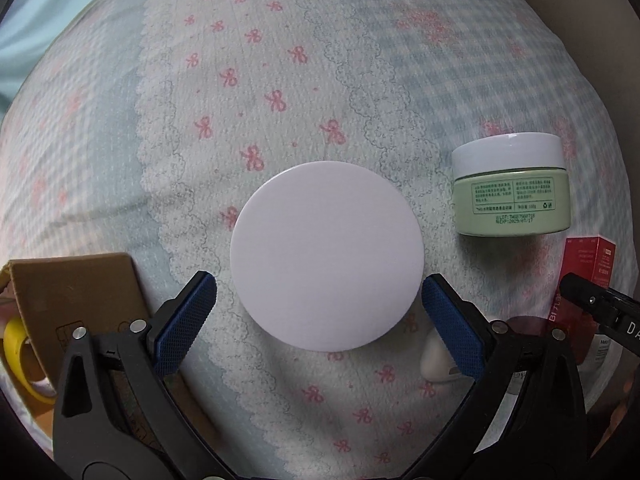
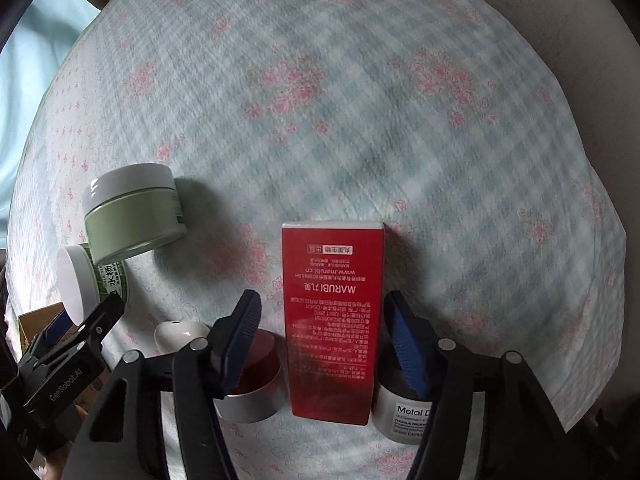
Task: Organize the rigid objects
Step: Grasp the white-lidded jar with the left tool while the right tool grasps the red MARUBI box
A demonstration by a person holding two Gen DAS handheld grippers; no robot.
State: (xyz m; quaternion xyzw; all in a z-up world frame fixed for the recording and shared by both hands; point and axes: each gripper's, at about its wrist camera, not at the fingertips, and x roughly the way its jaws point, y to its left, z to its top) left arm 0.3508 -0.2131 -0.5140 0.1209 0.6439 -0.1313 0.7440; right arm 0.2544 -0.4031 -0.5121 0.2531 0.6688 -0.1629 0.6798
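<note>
In the left wrist view my left gripper (image 1: 319,296) is open, its blue pads on either side of a white round lid (image 1: 326,254) of a jar, not touching it. That jar, green-labelled with its white lid, shows in the right wrist view (image 2: 80,282) beside the left gripper. A pale green jar with a white lid (image 1: 512,184) stands to the right, also in the right wrist view (image 2: 132,210). My right gripper (image 2: 322,312) is open around a red MARUBI box (image 2: 332,320), pads apart from its sides.
A cardboard box (image 1: 76,300) with a yellow tape roll (image 1: 18,354) sits at left. A white earbud case (image 2: 180,334), a red-topped jar (image 2: 256,380) and a white "Metal" jar (image 2: 402,412) lie near the red box on the patterned bedsheet (image 2: 360,140).
</note>
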